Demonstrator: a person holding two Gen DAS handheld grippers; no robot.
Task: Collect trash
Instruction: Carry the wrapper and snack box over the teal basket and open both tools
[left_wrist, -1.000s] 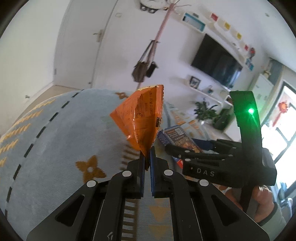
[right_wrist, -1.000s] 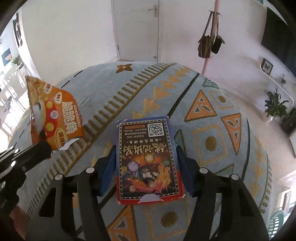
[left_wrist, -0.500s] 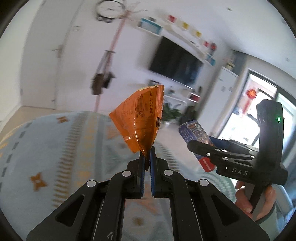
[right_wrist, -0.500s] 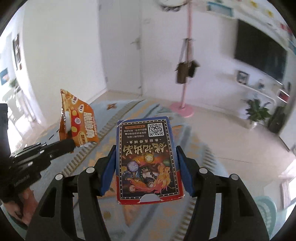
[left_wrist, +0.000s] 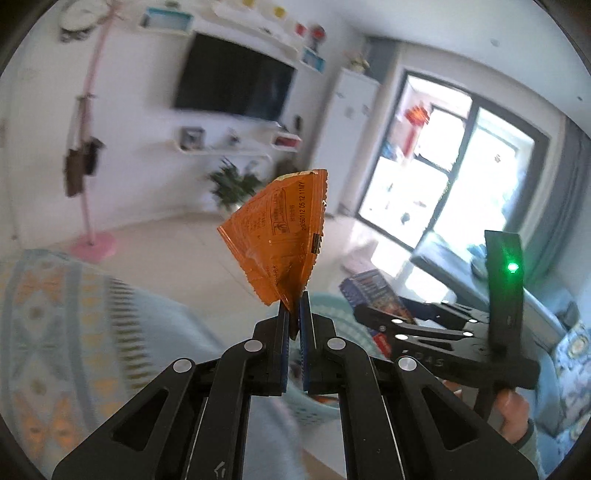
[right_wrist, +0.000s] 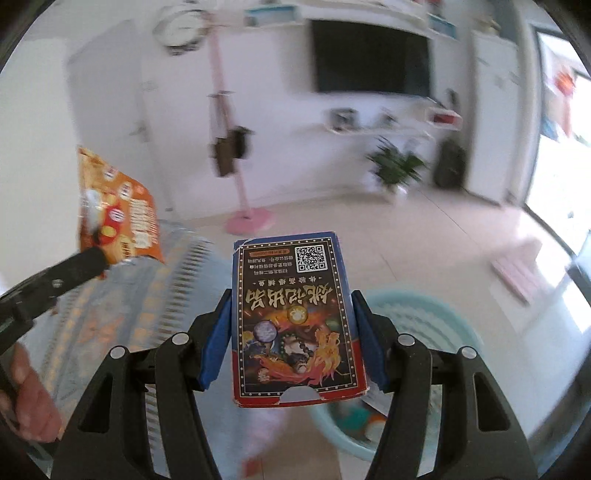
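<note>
Left wrist view shows the left tool (left_wrist: 293, 306) with its blue pads pressed together on the lower corner of an orange snack wrapper (left_wrist: 282, 236), which stands up above the fingertips, crumpled and fanned out, in the air over pale floor tiles. To its right the right tool (left_wrist: 373, 317) carries a blue card box (left_wrist: 365, 286), a hand (left_wrist: 511, 410) gripping its handle under a green light. A light blue basket (left_wrist: 325, 413) sits low behind the left tool.

Right wrist view shows the right tool (right_wrist: 293, 332) pinching that card box (right_wrist: 295, 321) by its two long sides between blue pads, printed face up with a QR code at the far end. The light blue basket (right_wrist: 424, 321) lies just below and to the right, some scraps inside, blurred. At left the left tool (right_wrist: 96, 254) holds the snack wrapper (right_wrist: 118, 214) above a patterned rug (right_wrist: 122, 314). A pink coat stand (right_wrist: 236, 162), a wall television (right_wrist: 369, 59) and a potted plant (right_wrist: 395, 166) stand behind.
</note>
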